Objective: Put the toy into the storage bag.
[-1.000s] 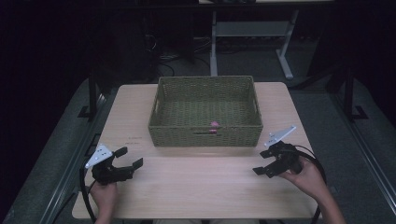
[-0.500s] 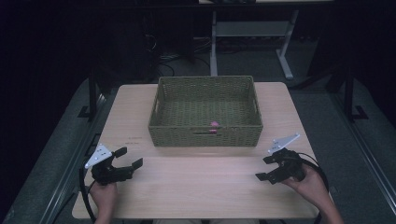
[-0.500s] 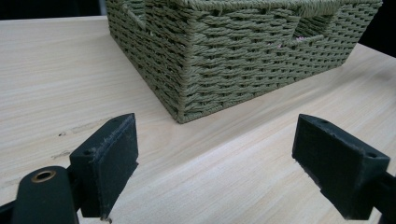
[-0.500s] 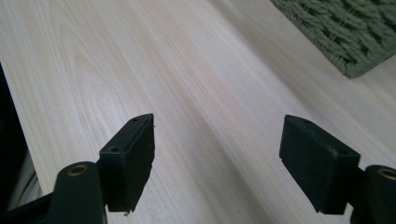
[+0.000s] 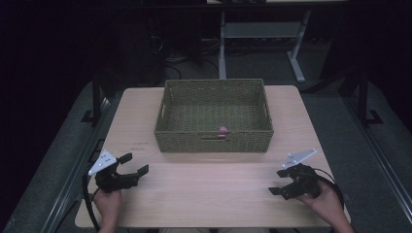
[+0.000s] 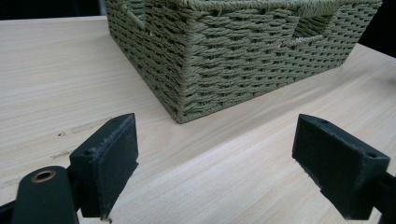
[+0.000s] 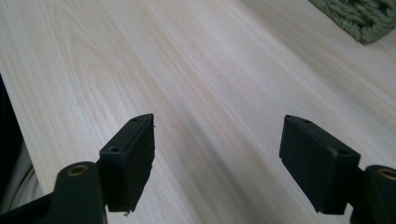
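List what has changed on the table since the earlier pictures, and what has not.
The right tool has drawn back from beside the basket's corner toward the table's near edge, sinking lower in the high view; its jaws stay open and empty. The left tool has kept its place, jaws open with nothing between them. The green woven basket and the small pink object inside it have not moved.

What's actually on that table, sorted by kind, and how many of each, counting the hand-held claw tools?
Woven green basket: 1
Small pink thing inside the basket: 1
Hand-held grippers: 2, the left gripper and the right gripper, both with jaws open and holding nothing
Total: 4
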{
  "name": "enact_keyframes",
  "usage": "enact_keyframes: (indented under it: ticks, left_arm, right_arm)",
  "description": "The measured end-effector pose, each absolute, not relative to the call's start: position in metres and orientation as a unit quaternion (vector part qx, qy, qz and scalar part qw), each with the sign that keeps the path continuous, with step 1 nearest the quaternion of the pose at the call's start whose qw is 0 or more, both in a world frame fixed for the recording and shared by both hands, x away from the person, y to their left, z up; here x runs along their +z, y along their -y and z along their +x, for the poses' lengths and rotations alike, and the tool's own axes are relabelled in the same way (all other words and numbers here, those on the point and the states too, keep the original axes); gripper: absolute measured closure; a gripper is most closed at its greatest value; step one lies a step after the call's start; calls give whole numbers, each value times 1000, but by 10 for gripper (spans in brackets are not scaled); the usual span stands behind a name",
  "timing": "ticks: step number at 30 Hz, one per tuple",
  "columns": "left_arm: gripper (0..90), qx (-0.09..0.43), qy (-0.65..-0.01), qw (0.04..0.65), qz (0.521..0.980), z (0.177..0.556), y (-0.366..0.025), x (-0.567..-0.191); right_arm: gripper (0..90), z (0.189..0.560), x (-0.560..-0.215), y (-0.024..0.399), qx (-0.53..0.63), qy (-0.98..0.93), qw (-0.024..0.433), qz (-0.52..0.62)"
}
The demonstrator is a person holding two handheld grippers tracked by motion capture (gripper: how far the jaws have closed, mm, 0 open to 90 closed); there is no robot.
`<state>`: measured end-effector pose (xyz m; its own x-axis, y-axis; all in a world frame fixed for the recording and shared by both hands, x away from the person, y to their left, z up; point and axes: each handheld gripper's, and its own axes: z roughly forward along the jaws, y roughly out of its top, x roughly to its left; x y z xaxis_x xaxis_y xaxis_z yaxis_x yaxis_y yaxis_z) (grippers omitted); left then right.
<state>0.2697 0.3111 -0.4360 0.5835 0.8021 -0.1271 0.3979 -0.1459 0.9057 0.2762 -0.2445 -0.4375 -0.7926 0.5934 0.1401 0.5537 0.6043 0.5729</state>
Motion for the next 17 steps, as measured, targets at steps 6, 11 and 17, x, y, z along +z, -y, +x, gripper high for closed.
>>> enact_keyframes:
  ticks: [6, 11, 17]
  left_arm:
    - [139, 199, -410, 507, 732, 270, -310, -436]
    - [139, 200, -410, 507, 732, 270, -309, -436]
    - [139, 202, -410, 506, 732, 271, -310, -436]
  right_arm:
    - [260, 265, -441, 249, 314, -891, 40, 325]
    - [261, 257, -443, 249, 311, -892, 56, 323]
    - [260, 251, -444, 246, 314, -890, 60, 323]
